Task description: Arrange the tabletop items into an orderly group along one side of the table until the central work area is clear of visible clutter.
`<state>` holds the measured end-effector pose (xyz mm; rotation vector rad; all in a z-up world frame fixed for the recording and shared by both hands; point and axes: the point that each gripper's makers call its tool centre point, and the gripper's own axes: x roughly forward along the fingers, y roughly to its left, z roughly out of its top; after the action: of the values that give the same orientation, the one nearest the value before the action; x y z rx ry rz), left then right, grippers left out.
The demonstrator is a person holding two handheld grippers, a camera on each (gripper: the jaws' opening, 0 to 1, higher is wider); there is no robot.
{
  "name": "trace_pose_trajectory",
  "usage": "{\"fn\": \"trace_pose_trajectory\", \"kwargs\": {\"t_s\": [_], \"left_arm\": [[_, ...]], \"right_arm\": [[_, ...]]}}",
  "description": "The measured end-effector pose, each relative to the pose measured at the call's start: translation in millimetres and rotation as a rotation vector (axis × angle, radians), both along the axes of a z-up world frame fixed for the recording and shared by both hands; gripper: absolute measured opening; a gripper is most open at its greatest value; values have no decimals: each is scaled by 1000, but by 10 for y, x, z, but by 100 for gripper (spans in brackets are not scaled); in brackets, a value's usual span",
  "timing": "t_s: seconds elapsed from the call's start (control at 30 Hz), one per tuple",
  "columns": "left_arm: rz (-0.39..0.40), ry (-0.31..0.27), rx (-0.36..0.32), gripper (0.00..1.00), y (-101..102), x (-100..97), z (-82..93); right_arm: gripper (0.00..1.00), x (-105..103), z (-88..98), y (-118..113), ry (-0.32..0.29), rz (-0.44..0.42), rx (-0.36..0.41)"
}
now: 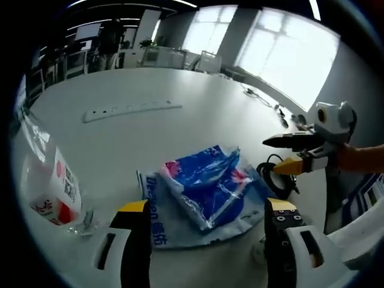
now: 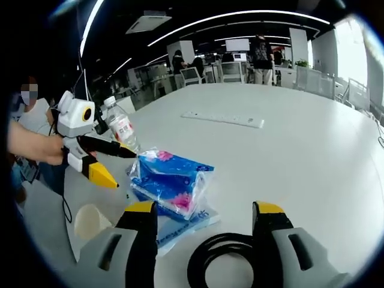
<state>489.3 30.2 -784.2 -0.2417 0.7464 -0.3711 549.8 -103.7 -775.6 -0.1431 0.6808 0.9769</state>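
Observation:
A blue plastic pack of tissues [image 1: 207, 183] lies on a flat white and blue bag [image 1: 162, 225] just beyond my open left gripper [image 1: 207, 207]. A clear bottle with a red and white label [image 1: 51, 189] lies at the left. A black cable coil [image 1: 277, 175] sits right of the pack, where my right gripper [image 1: 271, 156] comes in open. In the right gripper view, my right gripper [image 2: 204, 209] stands open over the cable coil [image 2: 219, 261], with the tissue pack [image 2: 169, 180] beyond it. The left gripper [image 2: 126, 170] is open next to the bottle [image 2: 120, 129].
A white power strip [image 1: 132, 110] [image 2: 225, 119] lies farther out on the big white table [image 1: 198, 96]. A beige round cup [image 2: 89, 223] sits near the table edge. More cables [image 1: 264, 99] lie by the windows. People, desks and chairs stand in the background.

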Motion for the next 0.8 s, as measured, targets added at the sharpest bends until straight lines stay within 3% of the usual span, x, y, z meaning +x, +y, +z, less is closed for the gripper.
{"fn": "trace_pose_trajectory", "kwargs": {"t_s": [0.4, 0.8], "left_arm": [[25, 35, -13, 71, -6, 27, -120], [46, 65, -24, 62, 0, 58, -193]], "right_arm": [[53, 23, -63, 176, 21, -1, 18], [31, 25, -169, 324, 46, 33, 25]]}}
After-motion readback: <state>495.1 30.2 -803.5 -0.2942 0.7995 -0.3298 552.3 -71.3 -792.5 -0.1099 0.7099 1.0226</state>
